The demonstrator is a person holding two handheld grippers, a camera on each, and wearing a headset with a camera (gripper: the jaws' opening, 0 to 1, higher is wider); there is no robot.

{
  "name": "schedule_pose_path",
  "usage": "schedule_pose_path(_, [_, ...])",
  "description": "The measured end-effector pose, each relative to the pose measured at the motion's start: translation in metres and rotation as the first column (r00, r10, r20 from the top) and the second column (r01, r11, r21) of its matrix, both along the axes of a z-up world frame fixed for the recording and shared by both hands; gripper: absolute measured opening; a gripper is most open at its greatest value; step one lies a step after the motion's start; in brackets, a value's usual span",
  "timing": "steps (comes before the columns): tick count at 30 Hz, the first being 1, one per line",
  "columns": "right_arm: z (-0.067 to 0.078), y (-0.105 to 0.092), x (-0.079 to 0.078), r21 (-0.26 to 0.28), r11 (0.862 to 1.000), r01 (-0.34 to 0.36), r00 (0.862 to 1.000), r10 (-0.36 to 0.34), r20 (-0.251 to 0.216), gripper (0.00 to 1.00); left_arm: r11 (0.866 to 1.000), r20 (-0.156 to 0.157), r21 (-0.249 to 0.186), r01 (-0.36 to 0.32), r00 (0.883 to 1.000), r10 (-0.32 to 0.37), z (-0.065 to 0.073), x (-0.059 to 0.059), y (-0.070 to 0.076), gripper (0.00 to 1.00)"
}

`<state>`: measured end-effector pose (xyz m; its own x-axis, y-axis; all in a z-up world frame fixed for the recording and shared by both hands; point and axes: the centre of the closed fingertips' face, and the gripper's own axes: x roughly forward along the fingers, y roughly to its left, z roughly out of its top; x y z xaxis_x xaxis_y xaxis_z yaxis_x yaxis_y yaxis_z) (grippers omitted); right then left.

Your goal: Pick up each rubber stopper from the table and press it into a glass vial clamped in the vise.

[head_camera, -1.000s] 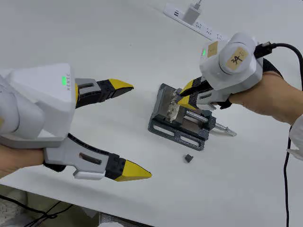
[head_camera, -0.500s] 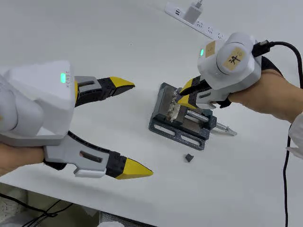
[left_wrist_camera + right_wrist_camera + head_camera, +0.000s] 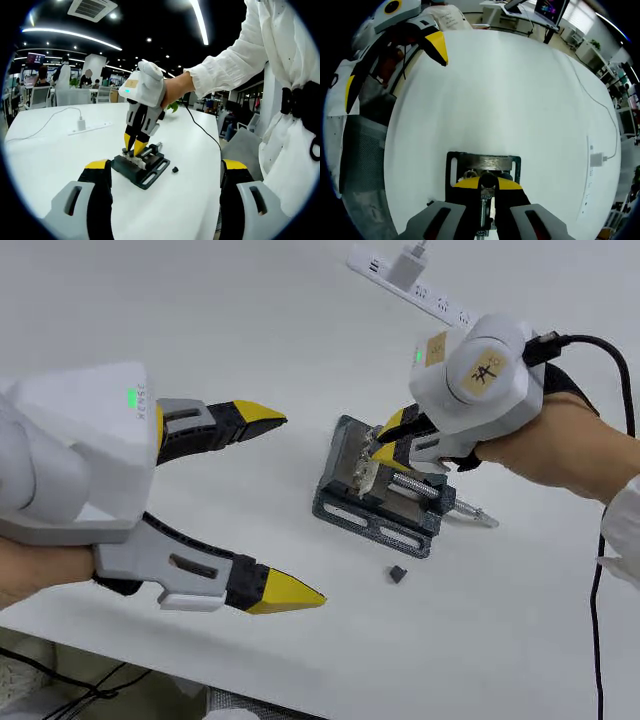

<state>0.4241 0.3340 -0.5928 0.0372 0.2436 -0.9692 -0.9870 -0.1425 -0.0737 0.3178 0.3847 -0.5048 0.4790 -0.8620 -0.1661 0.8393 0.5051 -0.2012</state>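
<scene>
- Rubber stopper (image 3: 398, 575): a small dark piece lying loose on the bench, just on the near side of the vise (image 3: 383, 502) and apart from it. It is not yet picked up.
- Left gripper (image 3: 283, 503): held over the near left part of the bench, jaws spread wide with nothing between them, well apart from the vise.
- Vise: dark metal, near the middle of the bench, its screw pointing toward the right edge. A glass vial (image 3: 362, 478) sits clamped between its cheeks. How many vials there are, and which are already plugged, is too small to tell.
- Right gripper (image 3: 382, 443): poised over the vise from its far right side, jaws drawn nearly together on a held stopper (image 3: 488, 180), which is dark and round. Whether this stopper touches a vial mouth cannot be told.
- Risks, as judged:
  - A held stopper pressed off-centre may tilt, jam on the rim or squirt out of the tips.
  - Too hard a push may crack the glass or drive the vial down between the cheeks.
  - No fastening of the vise shows, so a sideways push could slide it on the smooth top.
  - The loose piece could be knocked toward the near edge.
- Surface and room: a plain white, smooth bench, with a white power strip (image 3: 408, 282) and plugged-in charger toward the far edge. Beyond is an open office with ceiling strip lights, other desks and seated people.
</scene>
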Motion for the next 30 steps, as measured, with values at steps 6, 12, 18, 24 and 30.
schedule_pose_path(6, [0.000,0.000,0.000,0.003,1.000,-0.008,1.000,0.007,0.005,0.07,1.000,0.002,0.002,0.005,1.000,-0.005,0.001,0.000,-0.002,0.88])
schedule_pose_path(12, [0.002,0.000,-0.002,0.019,1.000,0.010,1.000,-0.010,0.000,0.07,1.000,-0.003,0.006,0.004,1.000,-0.004,0.000,-0.001,-0.001,0.88])
schedule_pose_path(18, [0.005,0.001,0.000,0.046,0.998,0.035,0.999,-0.034,-0.013,0.09,1.000,-0.008,0.009,0.002,1.000,-0.002,-0.001,-0.001,0.000,0.88])
schedule_pose_path(24, [0.013,0.001,0.001,0.063,0.997,0.042,0.999,-0.041,-0.016,0.07,1.000,-0.011,0.012,0.004,1.000,-0.004,-0.002,-0.001,0.000,0.87])
schedule_pose_path(30, [0.015,0.000,-0.001,0.065,0.997,0.041,0.999,-0.040,-0.018,0.04,1.000,-0.014,0.008,0.007,1.000,-0.007,-0.003,-0.002,-0.002,0.87])
